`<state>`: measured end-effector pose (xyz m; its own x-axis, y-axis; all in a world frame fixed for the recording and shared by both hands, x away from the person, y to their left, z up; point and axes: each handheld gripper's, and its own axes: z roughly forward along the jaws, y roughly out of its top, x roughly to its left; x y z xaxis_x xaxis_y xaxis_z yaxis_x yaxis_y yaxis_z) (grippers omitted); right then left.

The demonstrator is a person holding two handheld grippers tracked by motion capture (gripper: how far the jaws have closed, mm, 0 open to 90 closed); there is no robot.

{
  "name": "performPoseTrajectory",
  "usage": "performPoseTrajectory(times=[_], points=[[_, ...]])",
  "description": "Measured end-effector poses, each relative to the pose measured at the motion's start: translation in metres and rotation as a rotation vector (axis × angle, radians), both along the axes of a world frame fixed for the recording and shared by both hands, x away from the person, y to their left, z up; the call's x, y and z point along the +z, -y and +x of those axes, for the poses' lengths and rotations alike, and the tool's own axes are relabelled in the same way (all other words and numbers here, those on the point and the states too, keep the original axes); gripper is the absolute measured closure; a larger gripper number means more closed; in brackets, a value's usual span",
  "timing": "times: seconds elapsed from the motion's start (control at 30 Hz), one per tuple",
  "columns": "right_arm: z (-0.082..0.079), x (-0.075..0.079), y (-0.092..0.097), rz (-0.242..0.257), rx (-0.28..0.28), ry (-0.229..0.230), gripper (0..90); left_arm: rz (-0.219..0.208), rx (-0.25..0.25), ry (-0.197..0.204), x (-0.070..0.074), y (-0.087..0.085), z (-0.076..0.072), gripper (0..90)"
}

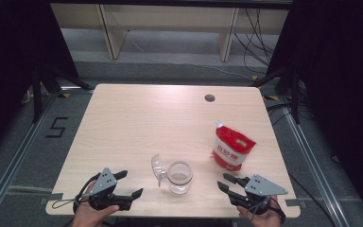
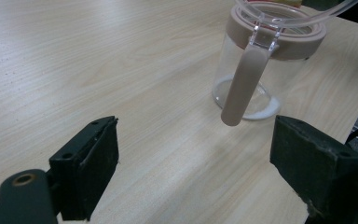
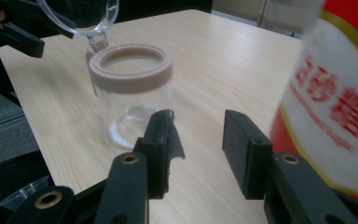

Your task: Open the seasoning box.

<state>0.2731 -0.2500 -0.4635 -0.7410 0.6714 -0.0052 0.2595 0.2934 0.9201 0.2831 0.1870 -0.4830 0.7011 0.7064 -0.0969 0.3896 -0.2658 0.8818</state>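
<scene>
Black jaws on my right hand-held gripper (image 1: 228,182) stand part open, nothing between them; it sits low at the near right corner of the bench (image 1: 137,113), held in the person's right hand (image 1: 261,216), jaws pointing left and a bit forward. In the right gripper view the jaws frame bare wood, with the jar just beyond the left jaw and the bag close on the right, blurred.

My left hand-held gripper (image 1: 131,184) is wide open and empty too, at the near left edge in the left hand (image 1: 90,213), jaws pointing right toward the jar. In the left gripper view both pads (image 2: 89,163) sit well apart over bare bench, jar ahead, not touched.

Clear glass jar (image 1: 179,177) stands upright near the front edge, between the two grippers, nearer the middle. It has a pinkish-beige collar (image 3: 131,67) round the mouth and a flip lid (image 1: 157,168), clear, swung open to the jar's left. A beige clasp strap (image 2: 243,84) hangs down the side. Some white stuff lies at the jar's bottom.

Red-and-white pouch bag (image 1: 232,147) with red print stands right of the jar, apart from it, just beyond the right gripper. Round cable hole (image 1: 210,98) sits near the bench's far edge.
</scene>
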Motion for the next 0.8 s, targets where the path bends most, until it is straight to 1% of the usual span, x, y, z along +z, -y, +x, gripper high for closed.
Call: performPoseTrajectory(times=[0.03, 0.07, 0.1, 0.17, 0.23, 0.27, 0.3, 0.33, 0.37, 0.4, 0.43, 0.47, 0.5, 0.53, 0.57, 0.63, 0.67, 0.73, 0.77, 0.8], points=[[-0.001, -0.001, 0.003, 0.0, 0.003, 0.007, 62.7, 0.0, -0.002, 0.0, 0.0, 0.0, 0.0, 15.2], [-0.003, -0.001, 0.007, 0.005, -0.017, 0.017, 62.6, 0.004, -0.002, 0.0, 0.0, 0.0, -0.001, 15.2], [-0.004, 0.0, 0.01, 0.003, -0.017, 0.007, 62.5, 0.001, -0.005, 0.0, 0.0, 0.0, -0.001, 15.2], [-0.005, -0.001, 0.018, 0.002, -0.05, 0.021, 62.4, 0.002, -0.007, -0.002, 0.001, 0.0, 0.0, 15.3], [-0.007, -0.002, 0.024, 0.007, -0.074, -0.001, 62.4, 0.007, 0.002, -0.003, 0.001, 0.0, 0.0, 15.4], [-0.006, -0.003, 0.028, 0.005, -0.085, -0.003, 62.3, 0.006, 0.003, -0.005, 0.001, 0.0, 0.0, 15.4], [-0.005, -0.004, 0.032, -0.01, -0.092, 0.027, 62.4, 0.004, -0.004, -0.006, 0.0, 0.0, 0.001, 15.4], [-0.006, -0.004, 0.036, -0.006, -0.106, 0.016, 62.1, 0.004, -0.006, -0.007, 0.0, 0.0, 0.001, 15.4], [-0.009, -0.004, 0.038, 0.001, -0.139, -0.014, 61.6, 0.003, -0.005, -0.008, 0.0, 0.0, 0.001, 15.4], [-0.007, -0.004, 0.04, 0.011, -0.135, -0.004, 61.5, -0.002, -0.004, -0.01, 0.0, 0.0, 0.002, 15.5], [-0.008, -0.004, 0.043, 0.01, -0.146, -0.019, 61.0, -0.016, -0.004, -0.014, -0.001, 0.001, 0.003, 15.5], [-0.008, -0.005, 0.045, 0.021, -0.172, -0.008, 60.5, -0.025, -0.005, -0.018, -0.001, 0.001, 0.003, 15.5], [-0.007, -0.005, 0.047, 0.008, -0.179, -0.009, 60.0, -0.028, -0.003, -0.02, -0.001, 0.0, 0.002, 15.5], [-0.005, -0.006, 0.05, 0.011, -0.175, -0.007, 59.4, -0.026, -0.007, -0.019, 0.0, 0.0, 0.002, 15.5], [-0.004, -0.007, 0.051, 0.009, -0.178, 0.007, 58.7, -0.027, -0.004, -0.017, 0.0, 0.0, 0.002, 15.5], [-0.004, -0.007, 0.053, 0.008, -0.184, 0.008, 57.3, -0.032, -0.004, -0.02, -0.001, 0.001, 0.003, 15.5], [-0.004, -0.008, 0.054, 0.017, -0.191, -0.003, 55.7, -0.029, -0.004, -0.02, -0.001, 0.001, 0.003, 15.5], [-0.003, -0.009, 0.054, 0.027, -0.201, -0.006, 52.5, -0.027, -0.005, -0.019, -0.001, 0.001, 0.002, 15.5], [-0.001, -0.009, 0.056, 0.015, -0.202, 0.0, 51.1, -0.026, -0.004, -0.02, -0.001, 0.001, 0.002, 15.5], [0.0, -0.01, 0.056, 0.029, -0.213, 0.006, 49.5, -0.028, -0.004, -0.019, -0.001, 0.001, 0.002, 15.5]])
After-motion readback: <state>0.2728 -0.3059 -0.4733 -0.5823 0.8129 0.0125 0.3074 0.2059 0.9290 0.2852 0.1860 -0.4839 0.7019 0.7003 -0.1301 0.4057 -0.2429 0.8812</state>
